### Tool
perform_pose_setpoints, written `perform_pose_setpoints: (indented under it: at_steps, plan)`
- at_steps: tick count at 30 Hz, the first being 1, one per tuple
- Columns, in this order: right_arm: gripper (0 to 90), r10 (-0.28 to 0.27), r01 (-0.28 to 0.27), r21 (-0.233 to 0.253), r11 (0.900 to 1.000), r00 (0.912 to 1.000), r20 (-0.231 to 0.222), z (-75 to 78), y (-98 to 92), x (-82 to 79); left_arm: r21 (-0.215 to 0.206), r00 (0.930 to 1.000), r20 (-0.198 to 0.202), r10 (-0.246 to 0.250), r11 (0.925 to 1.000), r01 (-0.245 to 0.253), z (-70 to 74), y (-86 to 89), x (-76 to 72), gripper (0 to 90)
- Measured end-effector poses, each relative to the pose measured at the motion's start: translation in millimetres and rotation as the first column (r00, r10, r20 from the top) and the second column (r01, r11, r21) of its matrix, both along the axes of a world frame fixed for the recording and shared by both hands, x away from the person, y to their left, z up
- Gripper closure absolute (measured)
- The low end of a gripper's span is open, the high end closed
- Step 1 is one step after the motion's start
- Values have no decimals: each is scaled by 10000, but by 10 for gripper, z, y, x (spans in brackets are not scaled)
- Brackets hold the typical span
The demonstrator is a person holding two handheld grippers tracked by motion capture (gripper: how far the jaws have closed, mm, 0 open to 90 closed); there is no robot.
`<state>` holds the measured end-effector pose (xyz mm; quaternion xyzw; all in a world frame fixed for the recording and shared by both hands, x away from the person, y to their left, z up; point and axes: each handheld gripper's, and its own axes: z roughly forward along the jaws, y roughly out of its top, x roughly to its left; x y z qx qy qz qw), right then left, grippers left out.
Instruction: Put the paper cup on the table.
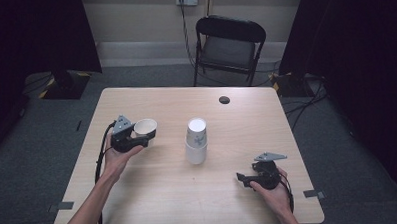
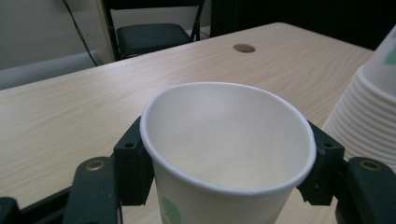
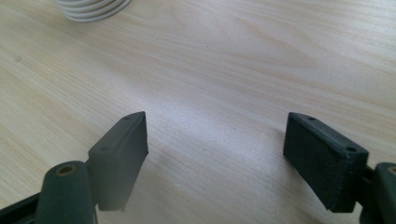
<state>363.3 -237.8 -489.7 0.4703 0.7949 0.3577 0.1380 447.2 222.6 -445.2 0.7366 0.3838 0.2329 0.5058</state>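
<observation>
A white paper cup (image 1: 145, 127) with a green print sits upright between the jaws of my left gripper (image 1: 143, 136), which is shut on it at the table's left side. In the left gripper view the cup (image 2: 224, 140) shows its empty inside, a black pad pressed to each side. A stack of upturned white cups (image 1: 196, 141) stands at the table's middle; its ribbed rims (image 2: 369, 116) lie just right of the held cup. My right gripper (image 1: 243, 179) rests low near the front right, open, with bare wood between its fingers (image 3: 121, 149). The stack's base (image 3: 93, 9) lies beyond it.
The light wooden table (image 1: 164, 193) has a dark round hole (image 1: 224, 99) near its far edge. A black folding chair (image 1: 228, 48) stands behind the table, with cables on the grey floor. Tape marks sit at the front corners.
</observation>
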Motion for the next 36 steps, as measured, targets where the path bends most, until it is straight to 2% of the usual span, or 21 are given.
perform_pose_setpoints:
  at_steps: [3,5,7,10,12,13,15,17,19,20,22,24,27,29,31,36]
  plan:
    - [210,58,-56,-78,10000,9999,143,-12,-5,2,94,9998,-156,90,9999,-89,-52,-22,40,337]
    - [190,93,-89,-87,9999,9991,405,-38,-5,8,272,9997,-194,-165,9995,170,-77,-64,50,334]
    - [179,122,-120,-36,9999,9981,601,-65,1,-6,239,9993,-324,-210,9995,218,-122,-92,75,333]
    - [177,237,-205,-351,9992,9953,935,-89,24,-34,281,9985,-541,-94,9995,109,-176,-120,104,333]
    - [177,243,-202,-426,9989,9950,973,-91,31,-40,376,9987,-493,-146,9992,164,-191,-130,114,333]
    - [177,251,-208,-453,9988,9948,982,-92,33,-41,274,9982,-578,-138,9995,154,-204,-138,117,333]
    - [178,247,-200,-479,9987,9949,981,-92,36,-42,514,9976,-670,-168,9985,203,-231,-147,121,330]
    - [178,245,-193,-523,9984,9947,997,-92,41,-44,533,9968,-785,-133,9984,175,-241,-158,116,325]
    - [178,247,-186,-608,9980,9945,1019,-92,47,-48,689,9971,-750,-103,9975,155,-227,-173,99,319]
    - [177,255,-183,-691,9974,9941,1052,-94,53,-50,544,9972,-735,-153,9983,193,-219,-182,91,318]
    - [178,252,-179,-699,9974,9942,1050,-94,55,-51,729,9978,-642,-141,9972,188,-220,-203,68,314]
    - [178,242,-170,-691,9975,9942,1048,-94,54,-52,819,9970,-735,-234,9962,294,-247,-214,56,313]
    - [178,240,-169,-685,9975,9942,1046,-94,54,-52,693,9978,-630,-203,9973,246,-262,-209,40,305]
    - [178,238,-166,-688,9975,9943,1044,-93,55,-52,808,9971,-743,-186,9964,246,-252,-192,35,295]
    - [178,236,-165,-690,9975,9943,1043,-93,55,-53,671,9950,-980,-172,9975,239,-264,-170,14,275]
    - [178,208,-134,-706,9974,9942,1056,-94,60,-53,915,9926,-1210,-86,9956,198,-239,-117,-46,240]
